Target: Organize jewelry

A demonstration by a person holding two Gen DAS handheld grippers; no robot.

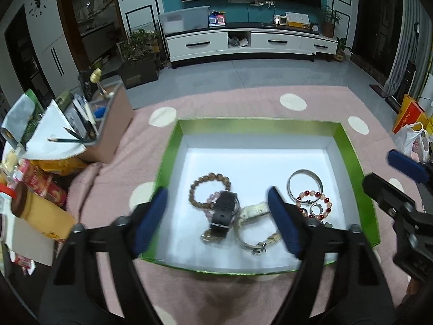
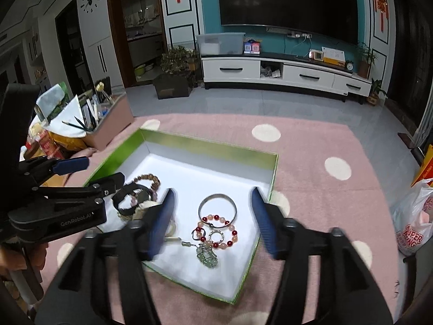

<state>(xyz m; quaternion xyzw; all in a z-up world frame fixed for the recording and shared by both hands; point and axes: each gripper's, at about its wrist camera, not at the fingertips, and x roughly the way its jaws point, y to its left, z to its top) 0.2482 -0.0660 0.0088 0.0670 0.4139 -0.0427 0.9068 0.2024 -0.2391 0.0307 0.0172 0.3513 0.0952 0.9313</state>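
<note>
A green box (image 1: pixel 351 146) with a white floor lies on the pink cloth; it also shows in the right wrist view (image 2: pixel 189 142). In it lie a brown bead bracelet (image 1: pixel 201 182), a black watch (image 1: pixel 223 212), a cream watch (image 1: pixel 253 212), a silver bangle (image 1: pixel 304 174), a red and pink bead bracelet (image 1: pixel 326 199) and a small ring (image 2: pixel 215 235). A jade pendant (image 2: pixel 207 257) lies near the front. My left gripper (image 1: pixel 216 203) is open above the watches. My right gripper (image 2: pixel 212 203) is open above the bangle (image 2: pixel 216 197) and holds nothing.
A pink organiser box (image 1: pixel 113 124) with pencils and papers stands at the left, with snack packets (image 1: pixel 43 187) beside it. A white plastic bag (image 2: pixel 414 224) lies at the right. The pink dotted cloth (image 1: pixel 243 298) surrounds the box.
</note>
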